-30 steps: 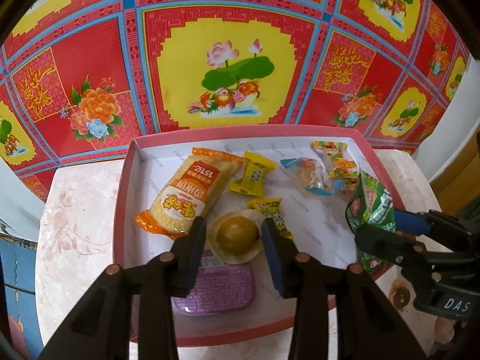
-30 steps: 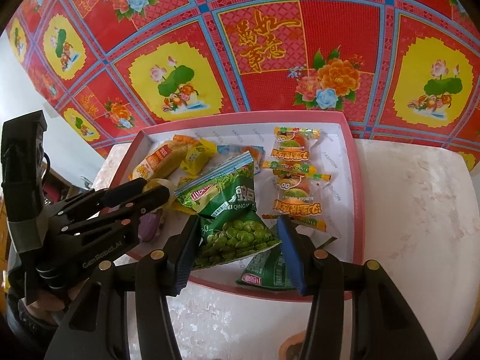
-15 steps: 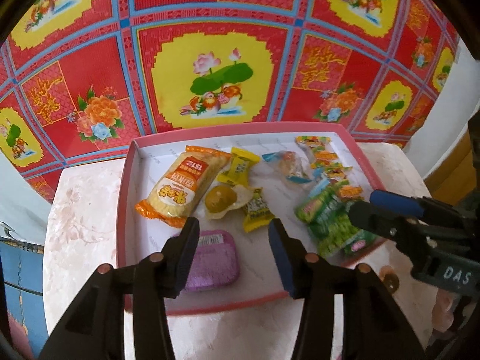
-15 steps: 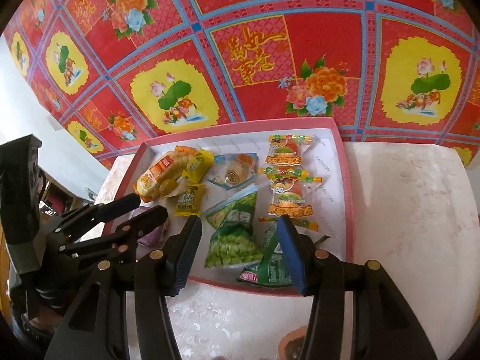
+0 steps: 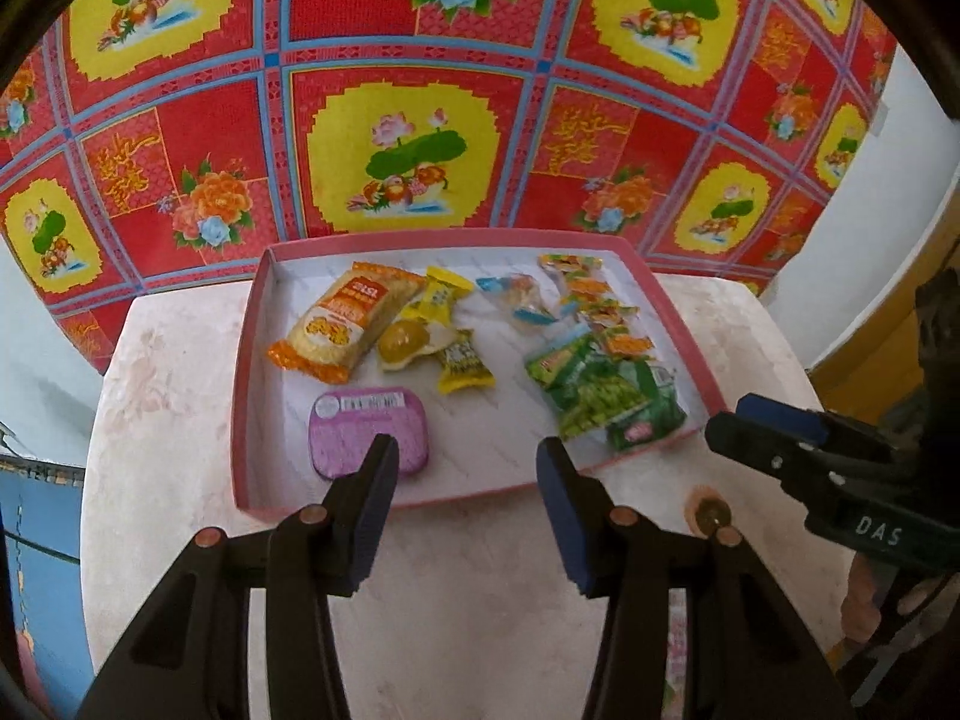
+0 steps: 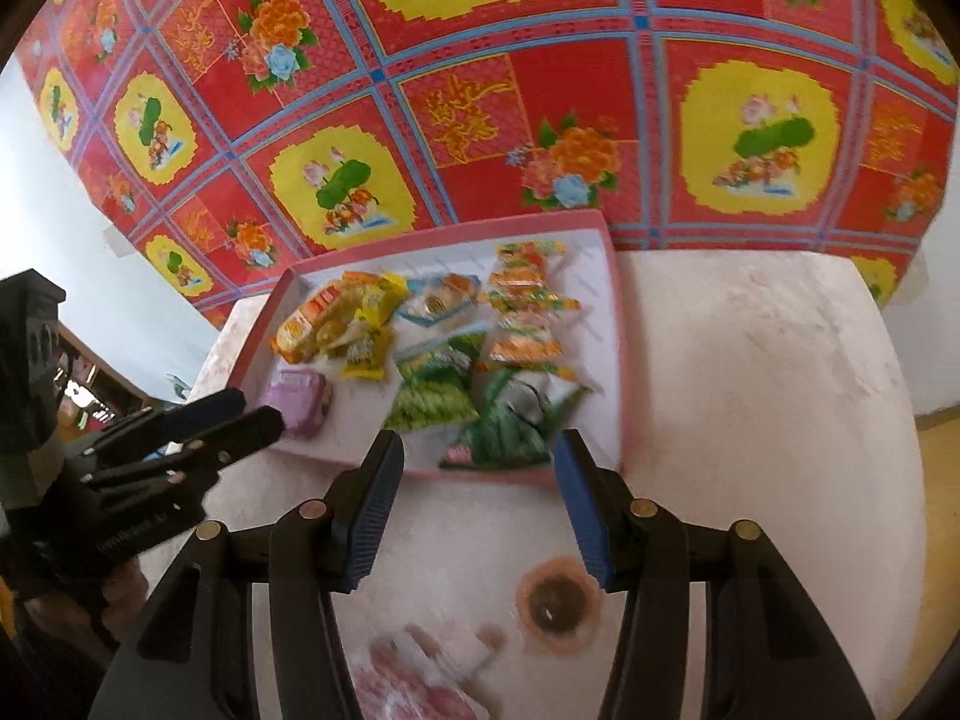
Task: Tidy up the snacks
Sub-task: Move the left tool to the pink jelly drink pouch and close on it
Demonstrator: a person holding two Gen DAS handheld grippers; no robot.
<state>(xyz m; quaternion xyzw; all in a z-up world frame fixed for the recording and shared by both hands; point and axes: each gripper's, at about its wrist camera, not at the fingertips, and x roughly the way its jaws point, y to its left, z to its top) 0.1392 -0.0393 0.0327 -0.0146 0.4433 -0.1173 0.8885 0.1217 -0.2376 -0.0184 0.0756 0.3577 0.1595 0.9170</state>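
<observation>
Left gripper [image 5: 465,468]: jaws spread, nothing between them, held above the near edge of the pale marbled stone bench [image 5: 156,420]. Right gripper [image 6: 474,468]: jaws likewise spread and empty, above the bench just short of the tray.

Shallow pink-rimmed cardboard tray [image 5: 243,396] with white floor, directly ahead of both sets of jaws, resting on the bench. All snacks inside it.

Just beyond the left jaw of the left gripper: flat purple rounded-rectangle tin [image 5: 367,431] with a white label. Further ahead and left: orange and cream biscuit packet [image 5: 348,324], lying diagonally. Beside it, touching: clear-wrapped round yellow-brown sweet [image 5: 403,341], small yellow sachet [image 5: 465,363] and yellow-wrapped candy [image 5: 443,294]. Ahead of the right jaw: green pea-snack packets [image 5: 600,396], overlapping, at the tray's right near corner. Beyond these: a column of orange and green wrapped gummy candies [image 5: 591,306], and a clear blue-edged wrapper [image 5: 521,300] towards the tray centre.

Right wrist view: green packets [image 6: 474,402] immediately ahead between the jaws; left gripper [image 6: 240,420] visible at left, tips near the purple tin [image 6: 297,399].

Brown ring-shaped mark [image 6: 558,600] on the bench beneath the right gripper. Red, yellow and blue floral patterned sheet [image 5: 420,90] behind the bench.
</observation>
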